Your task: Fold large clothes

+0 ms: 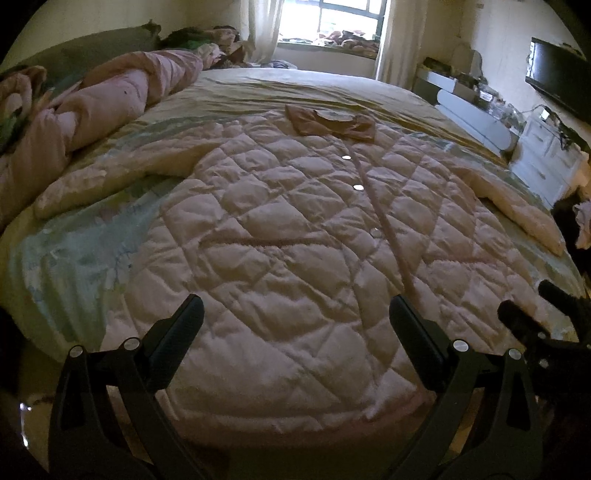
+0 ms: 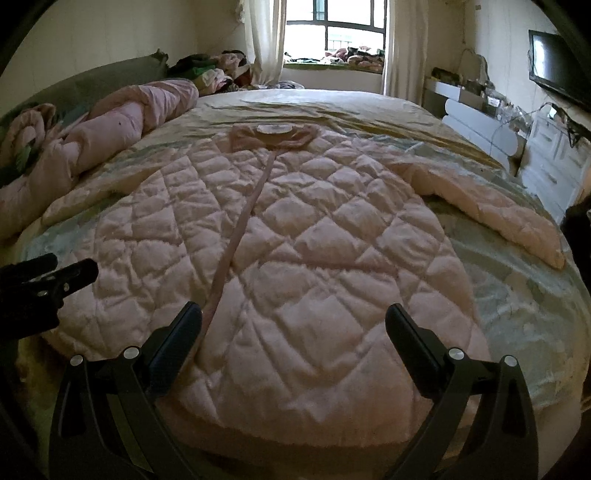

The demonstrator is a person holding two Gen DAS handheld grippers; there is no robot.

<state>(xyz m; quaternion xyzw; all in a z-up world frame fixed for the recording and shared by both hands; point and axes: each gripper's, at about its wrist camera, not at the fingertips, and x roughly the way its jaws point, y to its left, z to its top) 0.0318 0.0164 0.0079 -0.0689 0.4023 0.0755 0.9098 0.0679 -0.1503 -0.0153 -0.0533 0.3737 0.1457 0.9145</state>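
Observation:
A large pink quilted coat (image 1: pixel 280 236) (image 2: pixel 295 236) lies flat and face up on the bed, collar (image 1: pixel 328 123) (image 2: pixel 275 134) at the far end, hem nearest me. Both sleeves are spread out to the sides: one sleeve (image 1: pixel 110 173) to the left, the other sleeve (image 2: pixel 491 210) to the right. Silver snaps (image 1: pixel 357 187) run down its front strip. My left gripper (image 1: pixel 295 314) hovers open above the hem. My right gripper (image 2: pixel 293 317) is open too, over the hem beside the front strip. Each gripper shows at the edge of the other's view.
A rolled pink duvet (image 1: pixel 110 107) (image 2: pixel 110 122) lies along the bed's left side. Beyond the bed are a window (image 2: pixel 343 29) with curtains and piled clothes. White drawers (image 2: pixel 554 162) and a wall-mounted TV (image 1: pixel 557 74) stand to the right.

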